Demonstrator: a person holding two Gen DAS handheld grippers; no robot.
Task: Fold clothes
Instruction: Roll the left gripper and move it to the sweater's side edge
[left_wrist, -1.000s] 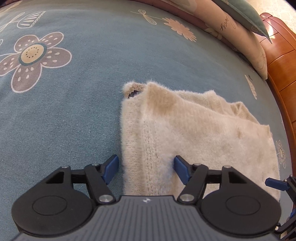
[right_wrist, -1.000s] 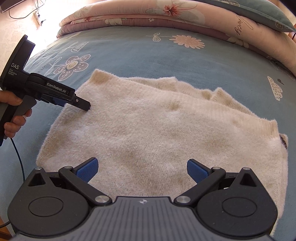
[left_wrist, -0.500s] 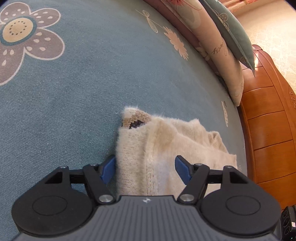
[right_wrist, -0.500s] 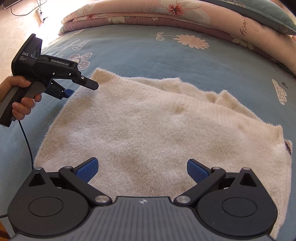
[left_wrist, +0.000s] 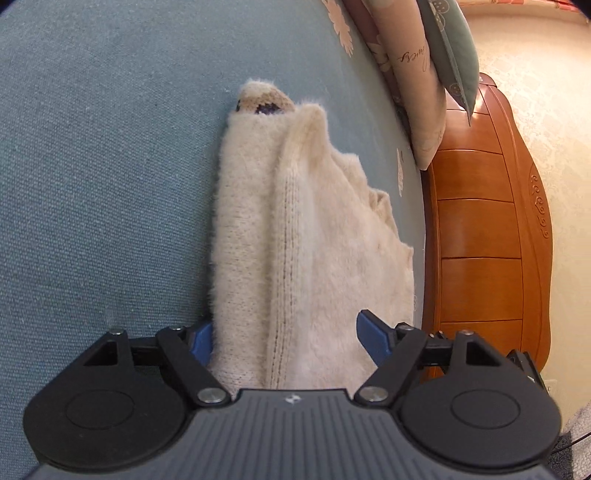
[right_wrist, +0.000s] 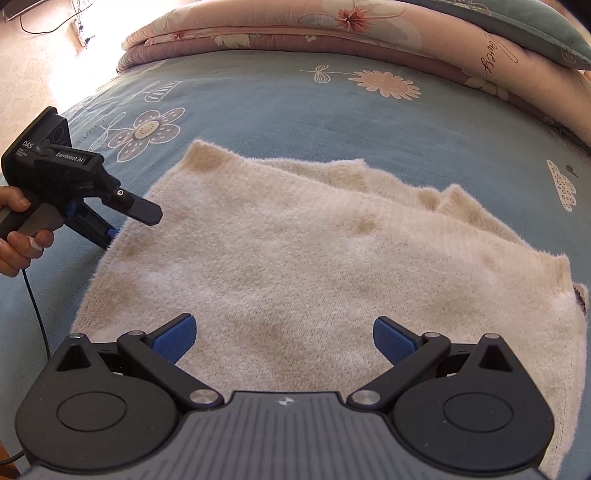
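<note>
My left gripper (left_wrist: 284, 338) straddles the cream sweater's (right_wrist: 314, 266) left edge, jaws wide, nothing clamped; right gripper (right_wrist: 284, 338) hovers open, empty. Sweater lies layered; another fold looks possible.

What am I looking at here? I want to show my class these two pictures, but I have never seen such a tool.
A person holds a hand tool with two fingers in each hand, and a camera on each tool looks along its fingers. On the blue bedspread lies a folded cream sweater. The left gripper is open, astride the sweater's edge; the right camera sees it from the side. The right gripper hovers open over the sweater. Nothing is gripped. Quilts lie behind.
</note>
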